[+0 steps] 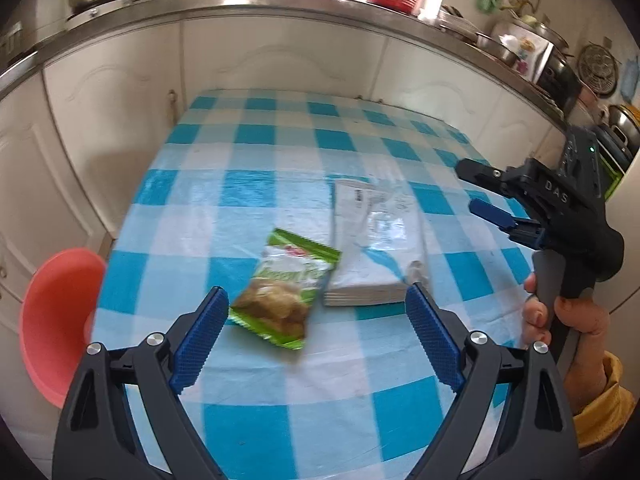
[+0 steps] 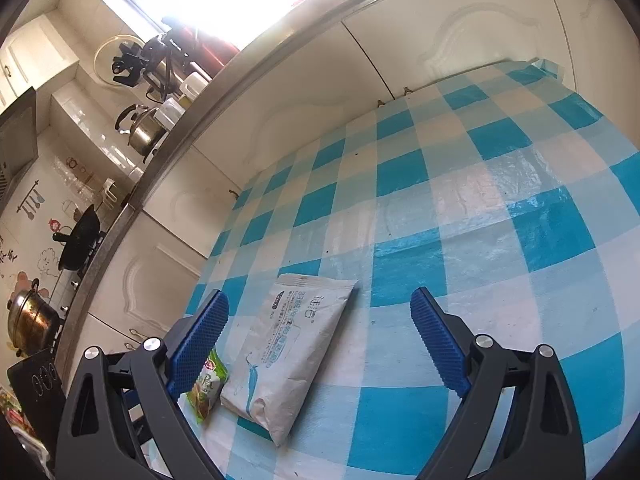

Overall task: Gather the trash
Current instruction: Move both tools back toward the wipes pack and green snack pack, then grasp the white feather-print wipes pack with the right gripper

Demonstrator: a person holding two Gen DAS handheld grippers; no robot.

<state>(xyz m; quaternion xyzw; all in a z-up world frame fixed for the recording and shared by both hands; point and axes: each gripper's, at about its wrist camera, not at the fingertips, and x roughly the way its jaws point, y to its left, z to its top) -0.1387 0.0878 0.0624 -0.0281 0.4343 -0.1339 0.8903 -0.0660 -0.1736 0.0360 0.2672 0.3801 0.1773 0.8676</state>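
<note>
A green snack wrapper (image 1: 282, 288) lies on the blue-and-white checked table (image 1: 280, 152), next to a white tissue pack (image 1: 374, 244). My left gripper (image 1: 316, 296) is open just in front of the wrapper and the pack, above the table. My right gripper (image 1: 464, 188) is open at the right of the table, held in a hand. In the right wrist view the right gripper (image 2: 320, 300) hovers open over the tissue pack (image 2: 288, 344); the wrapper (image 2: 206, 392) shows partly behind its left finger.
A pink bowl-shaped bin (image 1: 56, 320) sits below the table's left edge. White cabinets (image 1: 120, 92) and a steel counter (image 1: 240, 0) with pots run behind the table. The table (image 2: 500, 200) stretches far and right in the right wrist view.
</note>
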